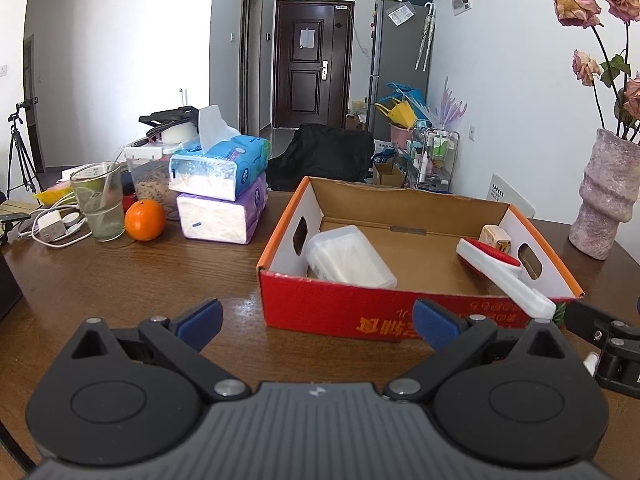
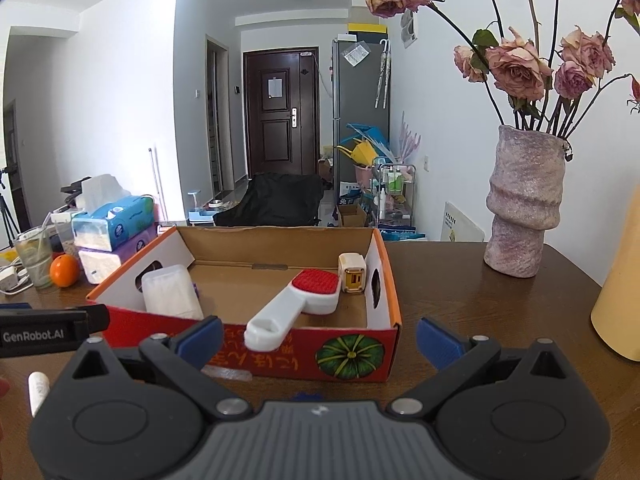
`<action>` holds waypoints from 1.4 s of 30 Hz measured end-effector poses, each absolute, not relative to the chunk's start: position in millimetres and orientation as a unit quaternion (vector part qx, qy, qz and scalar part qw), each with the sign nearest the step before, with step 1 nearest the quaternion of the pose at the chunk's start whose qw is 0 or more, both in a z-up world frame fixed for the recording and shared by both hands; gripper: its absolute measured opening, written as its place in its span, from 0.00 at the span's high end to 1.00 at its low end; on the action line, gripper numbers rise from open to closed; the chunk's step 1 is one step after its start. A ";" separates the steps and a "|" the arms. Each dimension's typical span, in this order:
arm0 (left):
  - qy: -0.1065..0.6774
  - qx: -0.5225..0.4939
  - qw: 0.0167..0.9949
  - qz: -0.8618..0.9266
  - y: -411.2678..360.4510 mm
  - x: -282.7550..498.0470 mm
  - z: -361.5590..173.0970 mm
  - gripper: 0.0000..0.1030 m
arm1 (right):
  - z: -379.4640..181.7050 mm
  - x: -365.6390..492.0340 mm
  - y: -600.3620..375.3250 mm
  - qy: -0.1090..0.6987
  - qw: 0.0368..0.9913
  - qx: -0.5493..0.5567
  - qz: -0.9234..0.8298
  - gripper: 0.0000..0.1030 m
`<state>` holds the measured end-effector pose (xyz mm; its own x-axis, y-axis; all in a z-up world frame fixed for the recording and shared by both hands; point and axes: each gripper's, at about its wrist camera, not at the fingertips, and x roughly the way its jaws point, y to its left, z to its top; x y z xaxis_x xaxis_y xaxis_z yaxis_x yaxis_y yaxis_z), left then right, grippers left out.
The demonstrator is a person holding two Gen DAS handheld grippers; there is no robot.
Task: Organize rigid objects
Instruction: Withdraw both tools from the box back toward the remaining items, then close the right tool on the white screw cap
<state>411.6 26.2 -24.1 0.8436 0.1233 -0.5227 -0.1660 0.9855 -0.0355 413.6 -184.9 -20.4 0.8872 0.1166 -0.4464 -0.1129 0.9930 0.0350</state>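
Sitting in the red-and-orange cardboard box (image 2: 362, 354) already are a clear plastic container (image 2: 170, 294) on the left, a white lint brush with red pad (image 2: 298, 302) and a cream cube (image 2: 352, 274) on the right. Left gripper (image 1: 318, 326) and right gripper (image 2: 320, 338) hover near it, wide and empty; little seems left, perhaps a white tube (image 2: 38, 394) on the table.

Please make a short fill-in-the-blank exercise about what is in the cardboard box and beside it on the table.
1. The lint brush rests with its handle over the ____ wall of the cardboard box.
2. The orange sits beside a drinking ____.
3. Both the left gripper and the right gripper are ____.
4. The vase holds dried ____.

Missing words: front; glass; open; roses
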 end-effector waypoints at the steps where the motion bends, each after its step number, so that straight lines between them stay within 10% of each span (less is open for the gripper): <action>1: 0.272 -0.038 0.959 0.076 26.5 408.1 -24.3 0.00 | -20.9 410.4 -184.0 0.230 0.971 0.004 0.060 0.00; 42: 0.305 -0.009 0.948 0.095 73.4 263.5 -80.7 0.00 | -82.9 269.3 -126.3 0.265 0.958 -0.009 0.110 0.00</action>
